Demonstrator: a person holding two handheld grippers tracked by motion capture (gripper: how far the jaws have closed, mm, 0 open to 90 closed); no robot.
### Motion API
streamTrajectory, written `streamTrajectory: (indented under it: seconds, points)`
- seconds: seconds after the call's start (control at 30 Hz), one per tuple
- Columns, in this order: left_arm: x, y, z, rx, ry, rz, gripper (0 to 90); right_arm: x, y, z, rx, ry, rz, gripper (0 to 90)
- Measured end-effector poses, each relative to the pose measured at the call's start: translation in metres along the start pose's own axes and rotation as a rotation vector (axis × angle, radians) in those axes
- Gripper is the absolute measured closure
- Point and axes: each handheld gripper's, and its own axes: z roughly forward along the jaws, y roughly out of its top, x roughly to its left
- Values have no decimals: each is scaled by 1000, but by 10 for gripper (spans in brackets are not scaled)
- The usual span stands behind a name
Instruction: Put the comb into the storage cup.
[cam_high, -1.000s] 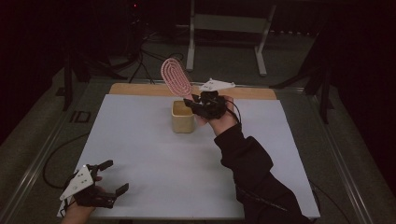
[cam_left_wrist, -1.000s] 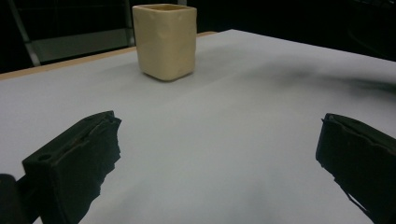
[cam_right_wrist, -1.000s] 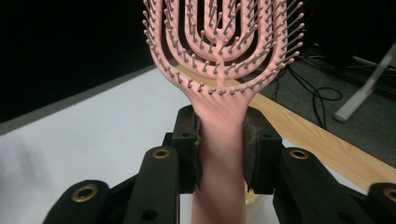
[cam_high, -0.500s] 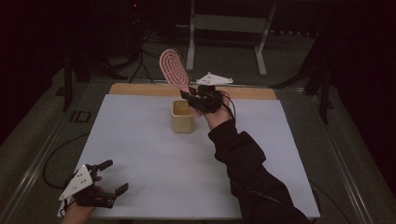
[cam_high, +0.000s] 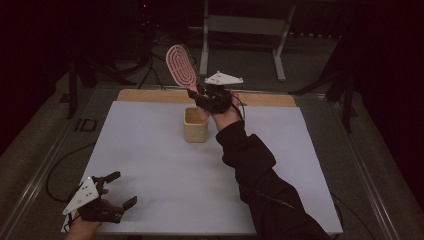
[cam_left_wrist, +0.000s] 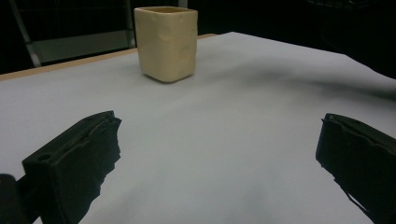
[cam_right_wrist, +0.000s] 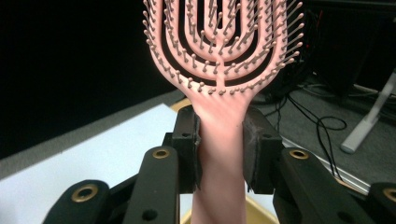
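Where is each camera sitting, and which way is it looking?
High view: above the person's side, looking forward and down at the table; shows the left gripper, the right gripper and a dark sleeve.
Left gripper view: rides low over the table, facing the yellow cup; its own two jaws stand wide apart.
Right gripper view: looks up along its jaws, clamped on the pink hairbrush.
Shared: the cup and hairbrush show from above too.

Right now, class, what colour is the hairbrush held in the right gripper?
Pink; the hairbrush shows best in the right gripper view.
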Motion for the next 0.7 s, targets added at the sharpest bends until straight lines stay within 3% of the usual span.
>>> streamTrajectory:
  seconds: [0.17,0.37,0.7]
  points:
    - [0,0,0,1,-3,2,0,-2,1,11,-52,-14,10,699]
    - [0,0,-1,-1,-2,4,0,-7,-5,23,-101,13,2,699]
    - [0,0,0,-4,-6,0,0,-19,-24,41,-132,40,0,699]
